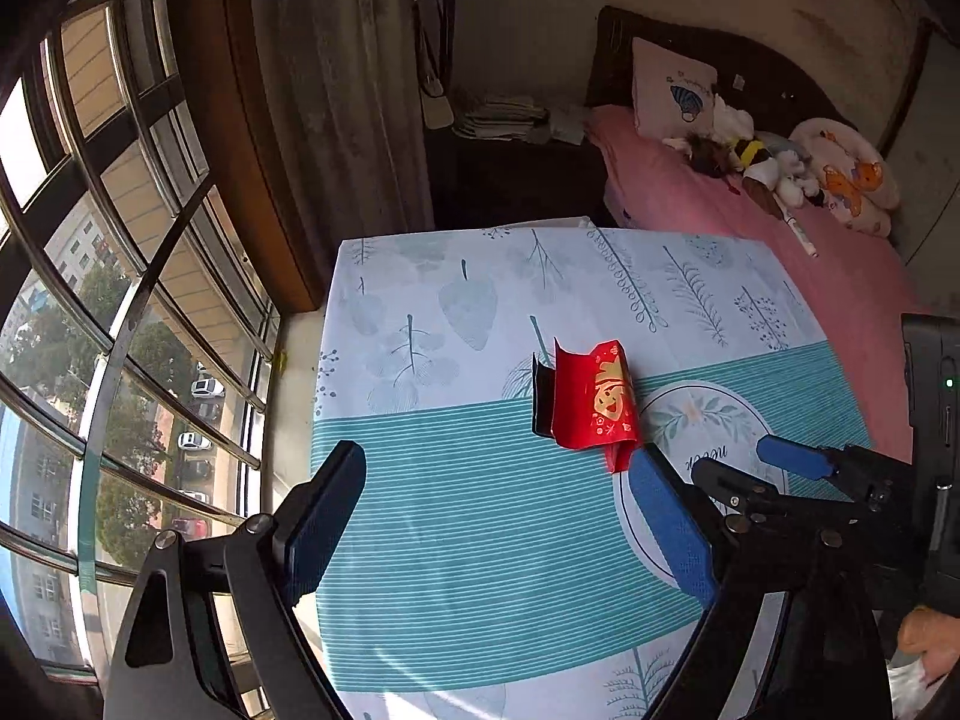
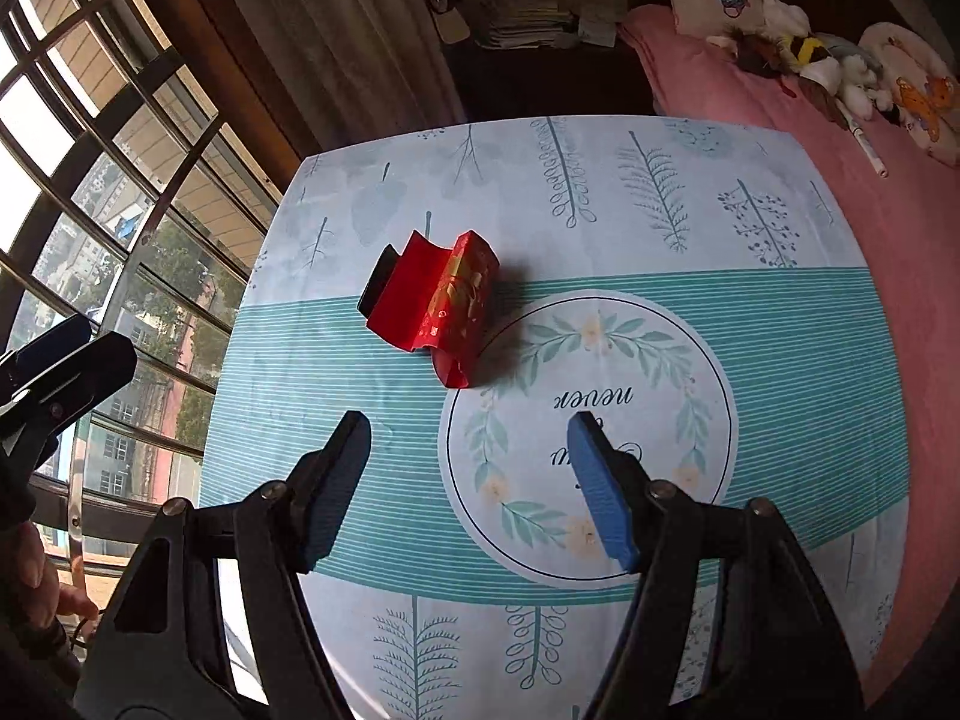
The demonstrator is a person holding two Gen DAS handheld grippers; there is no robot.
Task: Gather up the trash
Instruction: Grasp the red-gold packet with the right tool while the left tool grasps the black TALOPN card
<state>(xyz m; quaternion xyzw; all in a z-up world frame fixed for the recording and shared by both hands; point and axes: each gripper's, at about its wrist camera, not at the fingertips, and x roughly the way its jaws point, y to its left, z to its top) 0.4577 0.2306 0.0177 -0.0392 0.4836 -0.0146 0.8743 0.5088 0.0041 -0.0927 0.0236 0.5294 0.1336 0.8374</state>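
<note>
A crumpled red wrapper (image 1: 591, 402) (image 2: 441, 306) with gold print and a black inner flap lies on the table's leaf-patterned cloth (image 1: 480, 540) (image 2: 600, 210), beside the round wreath print. My left gripper (image 1: 498, 468) hovers just short of the wrapper, open, with nothing between its fingers; its right pad is close to the wrapper's lower corner. My right gripper (image 2: 469, 429) is also open and empty, above the teal stripes and wreath, nearer to me than the wrapper. In each wrist view the other gripper shows at the side: the right gripper (image 1: 741, 461) and the left gripper (image 2: 102, 339).
A barred window (image 1: 120, 300) (image 2: 90, 180) runs along the table's left side. A bed with a pink sheet (image 1: 840, 276) (image 2: 900, 228), a pillow (image 1: 672, 90) and plush toys (image 1: 774, 168) borders the right. Behind the table stand a curtain (image 1: 336, 90) and stacked papers (image 1: 498, 117).
</note>
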